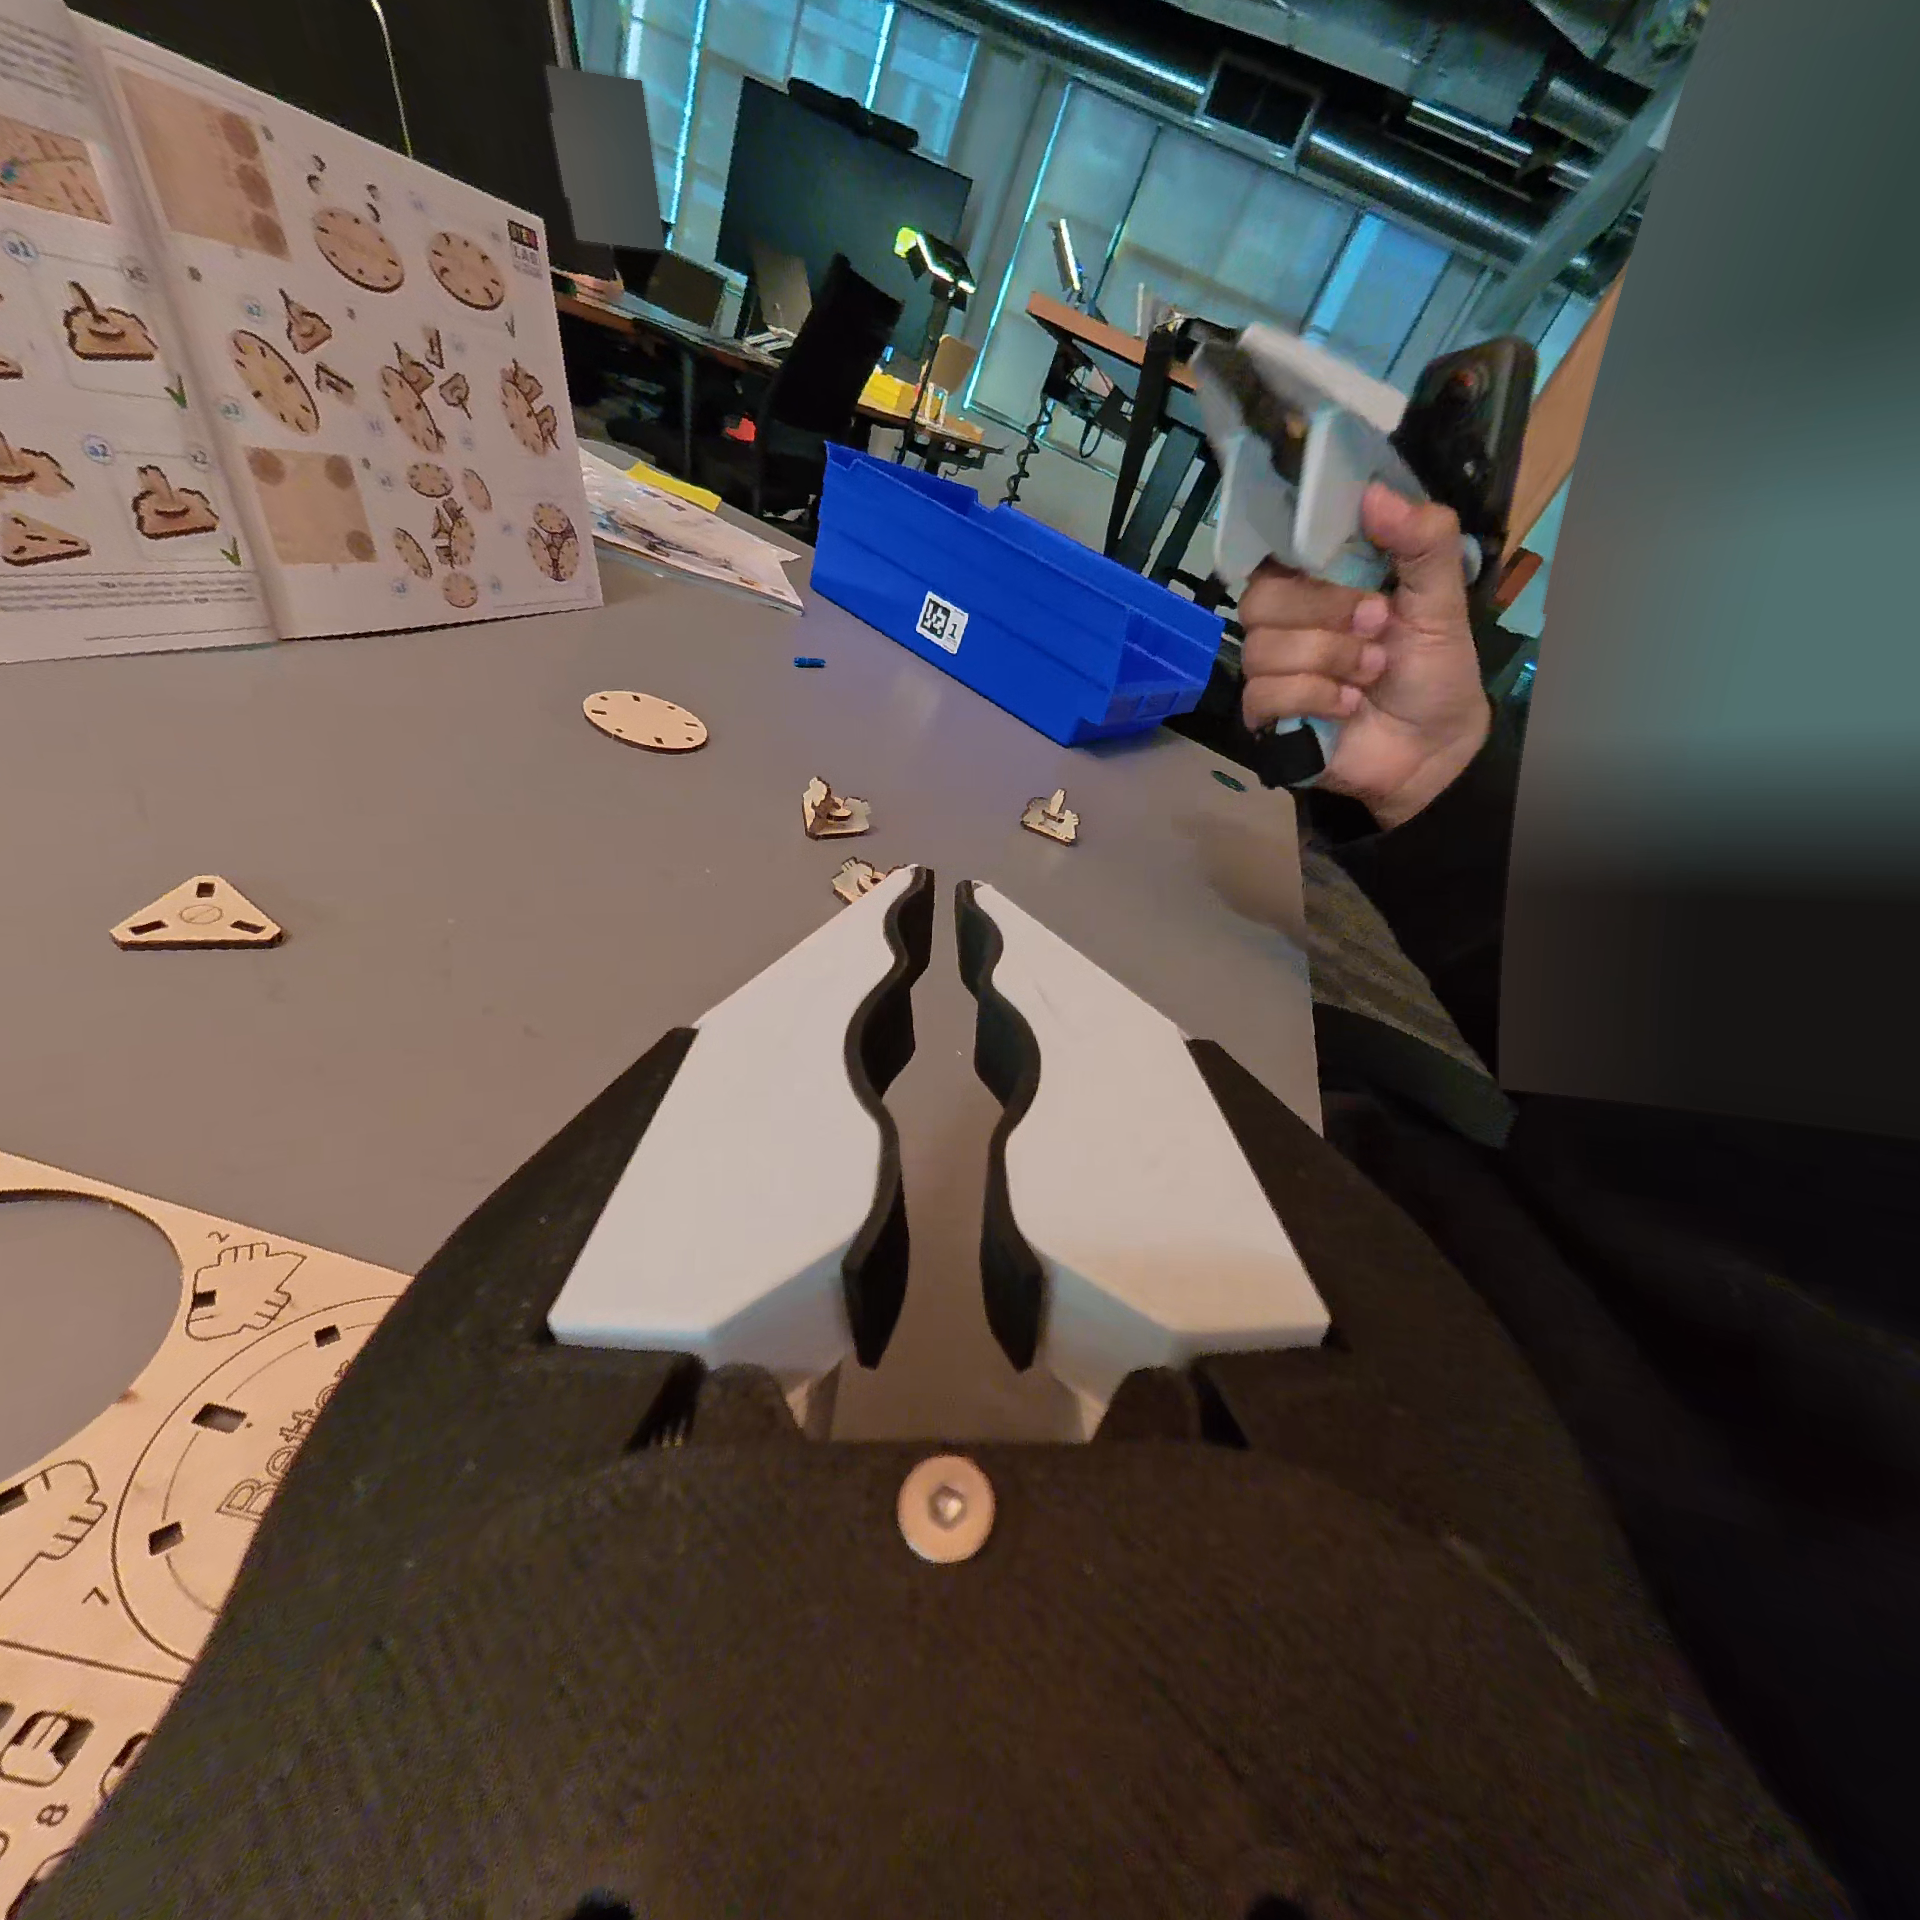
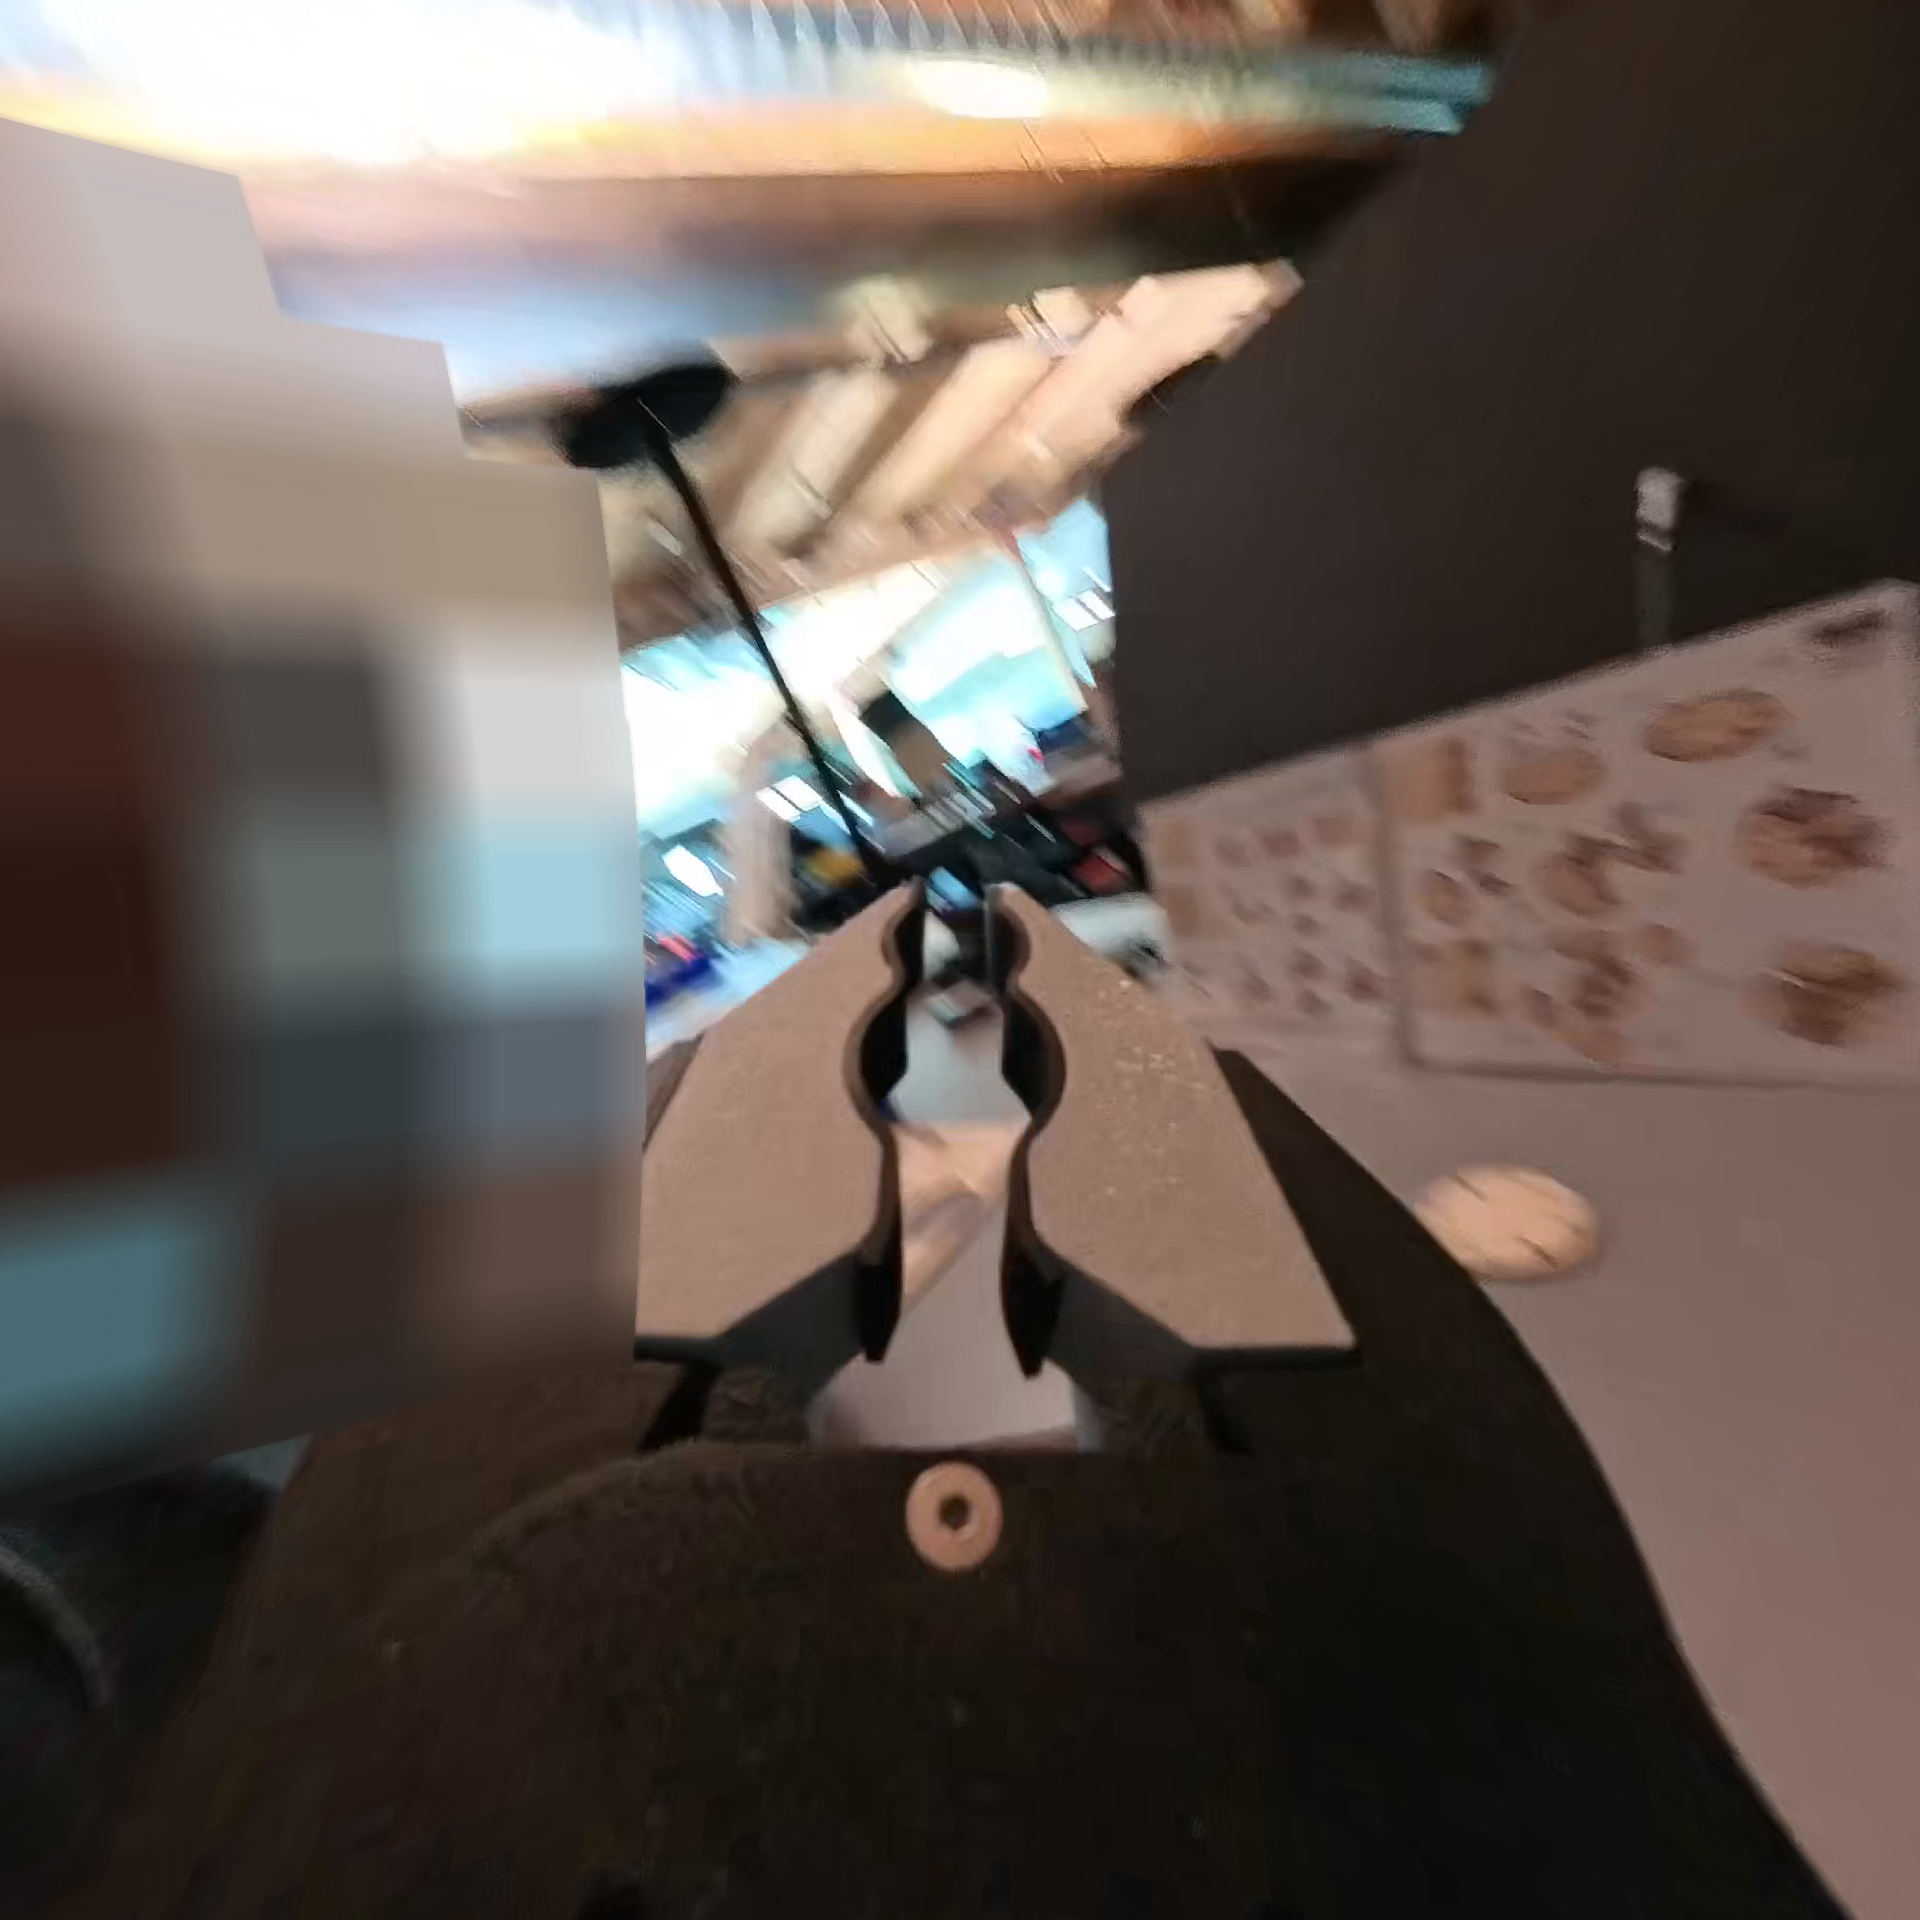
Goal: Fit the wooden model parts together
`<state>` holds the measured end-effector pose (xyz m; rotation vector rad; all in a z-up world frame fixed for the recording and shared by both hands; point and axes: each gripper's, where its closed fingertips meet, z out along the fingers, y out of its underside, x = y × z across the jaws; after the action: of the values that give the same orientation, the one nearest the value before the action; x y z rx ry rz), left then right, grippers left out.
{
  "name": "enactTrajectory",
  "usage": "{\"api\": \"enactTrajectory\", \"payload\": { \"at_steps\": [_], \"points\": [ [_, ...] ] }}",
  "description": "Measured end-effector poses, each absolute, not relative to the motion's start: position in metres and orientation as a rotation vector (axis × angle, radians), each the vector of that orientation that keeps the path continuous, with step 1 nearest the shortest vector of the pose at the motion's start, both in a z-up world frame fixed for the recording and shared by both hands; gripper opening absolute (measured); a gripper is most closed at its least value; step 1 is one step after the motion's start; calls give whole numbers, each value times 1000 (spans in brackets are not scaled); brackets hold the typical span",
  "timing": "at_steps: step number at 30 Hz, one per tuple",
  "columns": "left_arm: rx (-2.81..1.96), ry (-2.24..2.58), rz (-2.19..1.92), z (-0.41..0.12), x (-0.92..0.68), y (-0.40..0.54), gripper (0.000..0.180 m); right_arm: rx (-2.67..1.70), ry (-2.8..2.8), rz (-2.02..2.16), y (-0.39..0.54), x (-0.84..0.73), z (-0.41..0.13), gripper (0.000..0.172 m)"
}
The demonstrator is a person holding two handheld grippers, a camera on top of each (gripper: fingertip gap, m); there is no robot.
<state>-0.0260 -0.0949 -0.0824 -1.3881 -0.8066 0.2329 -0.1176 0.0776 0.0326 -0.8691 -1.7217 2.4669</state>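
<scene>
Just beside left gripper (image 1: pixel 943 883) — wooden piece (image 1: pixel 858 879)

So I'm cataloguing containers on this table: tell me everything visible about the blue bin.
The blue bin is a long, open-topped tray of what looks like moulded plastic, with stepped side walls and a ribbed near end. It lies flat on the grey table, running diagonally toward the table's right edge. A small white sticker with a black pattern sits on its long side. Its inside is hidden. Nothing but the table touches it; the right gripper is raised to its right.
</scene>
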Motion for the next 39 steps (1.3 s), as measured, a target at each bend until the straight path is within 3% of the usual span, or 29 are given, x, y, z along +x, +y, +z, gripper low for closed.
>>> {"api": "enactTrajectory", "payload": {
  "at_steps": [1,4,7,12,16,26,28,34,38,39],
  "points": [
    [-1387,-808,232,-82,-26,-95,2,-930,-1826,2264,82,-126,12,14],
    [-1379,-814,231,-82,-27,-96,2,-1051,-2099,1596,112,-143,-62,36],
    [-1372,-821,227,-82,-28,-97,2,-1066,-2175,1187,147,-144,-114,40],
    [-1372,-823,225,-83,-28,-97,3,-1263,-2279,1155,160,-138,-159,37],
    [-1383,-821,230,-84,-28,-96,3,-1260,-2310,1122,154,-139,-173,24],
    [-1392,-817,234,-84,-27,-95,3,-902,-2715,1398,44,-46,-175,24],
    [-1390,-816,232,-84,-27,-95,3,-785,-2713,1381,36,-39,-171,33],
    [-1390,-812,227,-84,-26,-94,3,-751,-2282,1847,31,-64,-85,37],
    [-1387,-814,222,-84,-27,-94,3,-803,-1771,2142,50,-92,-22,0],
    [-1387,-815,221,-84,-27,-94,3,-804,-1689,2179,51,-96,-12,0]
  ]
}}
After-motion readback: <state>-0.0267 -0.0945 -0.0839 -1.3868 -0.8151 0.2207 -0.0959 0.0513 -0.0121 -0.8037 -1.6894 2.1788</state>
